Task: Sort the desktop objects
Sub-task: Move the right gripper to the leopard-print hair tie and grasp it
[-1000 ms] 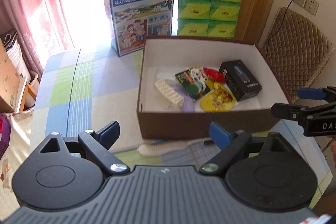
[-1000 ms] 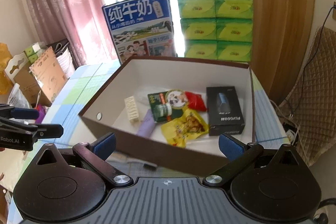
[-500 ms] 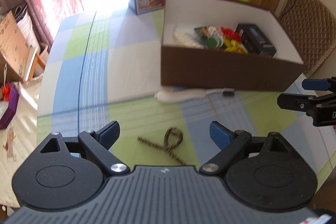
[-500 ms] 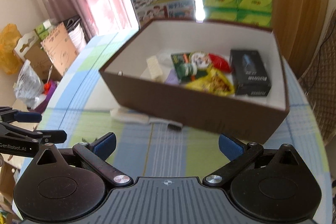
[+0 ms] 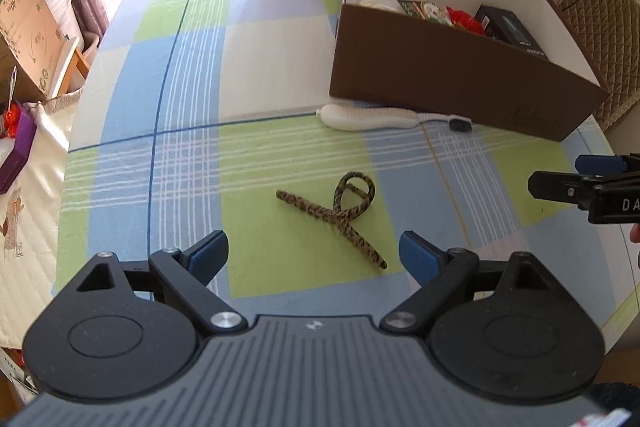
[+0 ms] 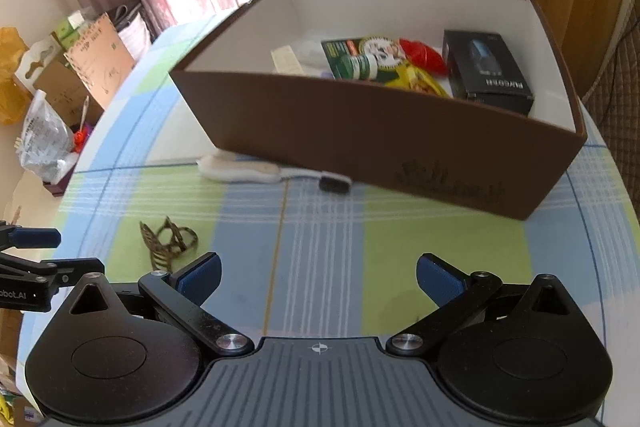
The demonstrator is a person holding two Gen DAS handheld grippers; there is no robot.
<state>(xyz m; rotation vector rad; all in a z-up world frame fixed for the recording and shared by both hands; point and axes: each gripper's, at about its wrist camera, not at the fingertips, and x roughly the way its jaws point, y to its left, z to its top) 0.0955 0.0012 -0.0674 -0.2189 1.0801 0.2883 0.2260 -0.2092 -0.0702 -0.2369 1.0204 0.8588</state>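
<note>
A: In the left wrist view, what was seen?

B: The left hand-held gripper [image 5: 314, 251] was held wide apart and empty, above the checked cloth of the desk [image 5: 192, 131]. A leopard-print hair clip [image 5: 334, 213] was seen lying on a green square just ahead of the blue fingertips [image 5: 210, 253], touched by neither. Further off, a white-handled brush [image 5: 376, 117] lay against the near wall of the brown box [image 5: 440, 75]. The right hand-held gripper [image 5: 560, 175] was seen at the right edge, well apart from the clip.

A: And from the right wrist?

B: The right hand-held gripper [image 6: 318, 277] was likewise spread wide, with nothing between its fingers. The hair clip [image 6: 168, 241] was seen at lower left, near the left hand-held gripper [image 6: 36, 251]; the brush [image 6: 256, 169] lay beside the box [image 6: 360, 139], in which a black carton [image 6: 486, 71] and snack packets [image 6: 372, 61] were already gathered.

A: How should the step be done well?

B: The clip is judged to be the likely next pick, by the left side. It should be approached squarely, with the crossed middle taken between the pads, since the thin prongs could slip or spring. A low, level descent would be advised, so that the cloth is not pinched.
</note>
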